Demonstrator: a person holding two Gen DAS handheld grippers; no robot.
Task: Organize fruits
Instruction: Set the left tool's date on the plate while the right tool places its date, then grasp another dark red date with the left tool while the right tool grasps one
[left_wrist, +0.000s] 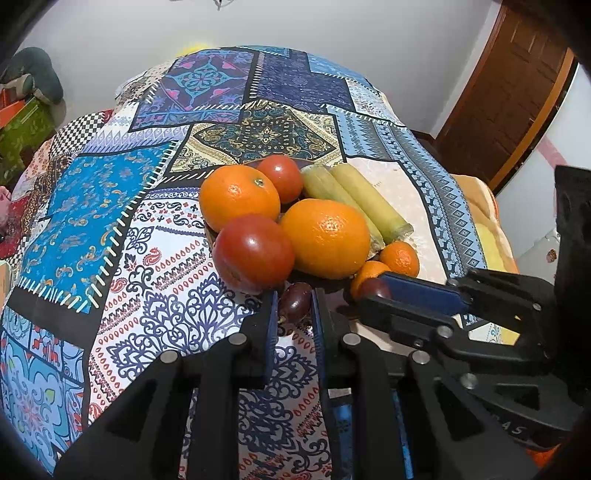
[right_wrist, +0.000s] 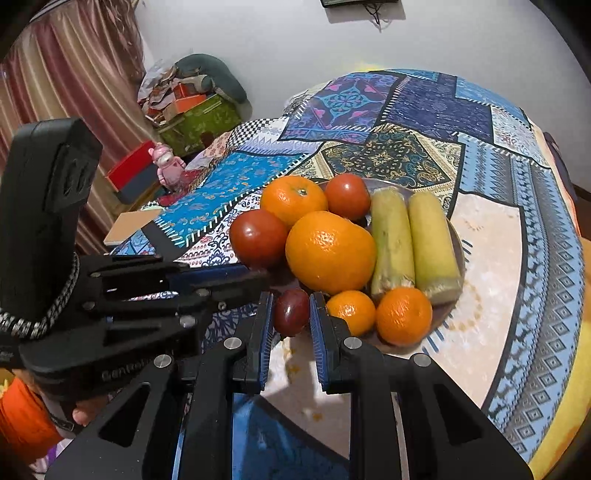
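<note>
- Oranges (right_wrist: 330, 252), tomatoes (right_wrist: 258, 238) and corn (right_wrist: 391, 240) already sit piled on the plate (right_wrist: 456, 236).
- Each gripper, left (left_wrist: 293, 306) and right (right_wrist: 291, 314), grasps a dark plum (right_wrist: 291, 312) at the plate's near edge; apparently the last pieces.

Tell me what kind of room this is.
Probably a bedroom or living room in a home: a patchwork-print cloth covers the broad surface under the fruit plate, a pleated curtain hangs at one side, and a wooden door stands behind.
</note>
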